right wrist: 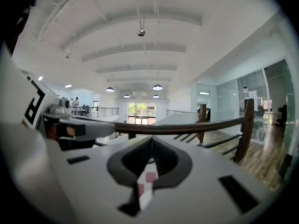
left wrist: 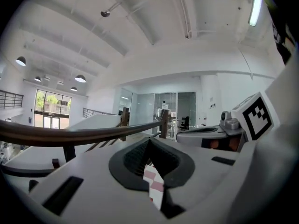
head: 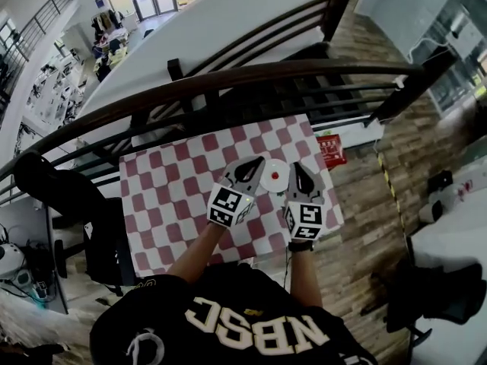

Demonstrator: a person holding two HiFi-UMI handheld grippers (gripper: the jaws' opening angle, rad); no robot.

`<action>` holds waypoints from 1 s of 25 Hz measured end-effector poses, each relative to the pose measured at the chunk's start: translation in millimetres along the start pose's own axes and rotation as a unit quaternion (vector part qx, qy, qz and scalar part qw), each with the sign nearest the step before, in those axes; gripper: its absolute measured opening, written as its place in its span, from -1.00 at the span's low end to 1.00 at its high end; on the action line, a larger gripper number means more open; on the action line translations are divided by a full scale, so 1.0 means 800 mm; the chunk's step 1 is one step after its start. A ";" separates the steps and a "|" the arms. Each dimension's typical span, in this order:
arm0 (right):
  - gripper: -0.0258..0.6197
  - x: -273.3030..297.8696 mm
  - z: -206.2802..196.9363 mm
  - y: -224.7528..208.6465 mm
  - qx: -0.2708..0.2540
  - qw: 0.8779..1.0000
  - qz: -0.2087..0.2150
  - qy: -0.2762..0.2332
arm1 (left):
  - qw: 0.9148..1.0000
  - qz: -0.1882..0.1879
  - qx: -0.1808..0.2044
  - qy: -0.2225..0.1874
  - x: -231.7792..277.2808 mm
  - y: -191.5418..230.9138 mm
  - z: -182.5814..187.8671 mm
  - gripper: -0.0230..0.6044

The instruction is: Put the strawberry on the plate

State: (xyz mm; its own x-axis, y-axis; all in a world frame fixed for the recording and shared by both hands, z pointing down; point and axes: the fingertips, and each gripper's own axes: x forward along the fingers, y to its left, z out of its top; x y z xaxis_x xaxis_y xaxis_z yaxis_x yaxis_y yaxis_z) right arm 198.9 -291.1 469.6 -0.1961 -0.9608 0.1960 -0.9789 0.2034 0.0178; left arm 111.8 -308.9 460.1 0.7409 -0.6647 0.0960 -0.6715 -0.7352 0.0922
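My right gripper is closed on nothing: its jaws meet, and only a sliver of the red-and-white checked tablecloth shows below them. My left gripper looks the same, jaws together and empty. Between the two, on the table, sits the small white plate. A red spot on it reads as the strawberry, though it is too small to be sure. I judge the placing done, or nearly so. The next move calls for lifting both grippers up and away without nudging the plate, which lies just beside both sets of jaws.
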 end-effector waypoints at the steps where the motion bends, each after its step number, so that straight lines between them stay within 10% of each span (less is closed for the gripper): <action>1: -0.86 -0.005 0.000 0.003 0.009 1.000 -0.005 -0.004 | 1.000 0.003 0.004 -0.004 -0.003 -0.002 0.002 -0.90; 25: -0.86 -0.048 -0.003 0.038 0.043 0.998 -0.043 -0.026 | 0.998 0.050 0.018 -0.046 -0.065 -0.002 0.022 -0.90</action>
State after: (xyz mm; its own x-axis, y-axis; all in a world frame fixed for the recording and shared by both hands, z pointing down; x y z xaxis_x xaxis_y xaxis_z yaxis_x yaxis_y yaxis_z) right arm 176.9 -247.5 465.0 -0.1123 -0.9828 0.1466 -0.9930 0.1056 -0.0523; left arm 74.7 -275.1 437.8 0.6690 -0.7432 0.0122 -0.7427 -0.6677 0.0506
